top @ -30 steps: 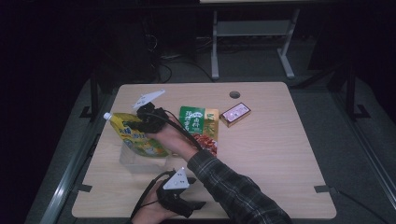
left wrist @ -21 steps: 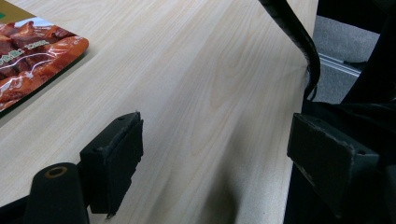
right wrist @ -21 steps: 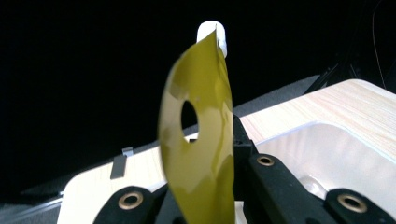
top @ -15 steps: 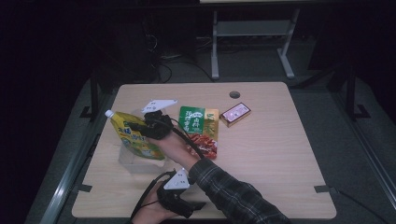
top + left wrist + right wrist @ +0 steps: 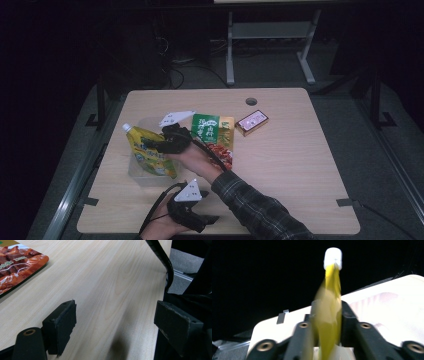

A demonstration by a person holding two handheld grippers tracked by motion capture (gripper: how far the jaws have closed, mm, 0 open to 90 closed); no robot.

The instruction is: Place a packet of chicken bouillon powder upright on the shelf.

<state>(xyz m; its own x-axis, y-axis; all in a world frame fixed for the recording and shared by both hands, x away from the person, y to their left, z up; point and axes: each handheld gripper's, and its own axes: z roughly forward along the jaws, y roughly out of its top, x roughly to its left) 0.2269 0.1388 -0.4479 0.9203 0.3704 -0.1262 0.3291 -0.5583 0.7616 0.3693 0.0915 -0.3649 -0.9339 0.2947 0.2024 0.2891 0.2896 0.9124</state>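
Observation:
A yellow spouted pouch (image 5: 149, 154) with a white cap (image 5: 126, 127) leans in a clear container (image 5: 136, 176) at the table's left. My right gripper (image 5: 154, 145) reaches across to it. Its jaws have just been opening. In the right gripper view the pouch (image 5: 329, 315) stands blurred between the parted jaws of the right gripper (image 5: 328, 322), with the cap (image 5: 333, 257) on top. My left gripper (image 5: 209, 220) lies at the near edge; in its own view the left gripper (image 5: 115, 320) is wide open over bare wood.
A green and red snack packet (image 5: 215, 137) lies mid-table, beside my right forearm; its corner shows as the packet (image 5: 15, 267) in the left gripper view. A small pink box (image 5: 251, 122) sits beyond it, near a cable hole (image 5: 251, 101). A black cable (image 5: 162, 262) hangs at right.
My right gripper has come down and a little to the right with the pouch, lowering it into the clear container. The left gripper has stayed put.

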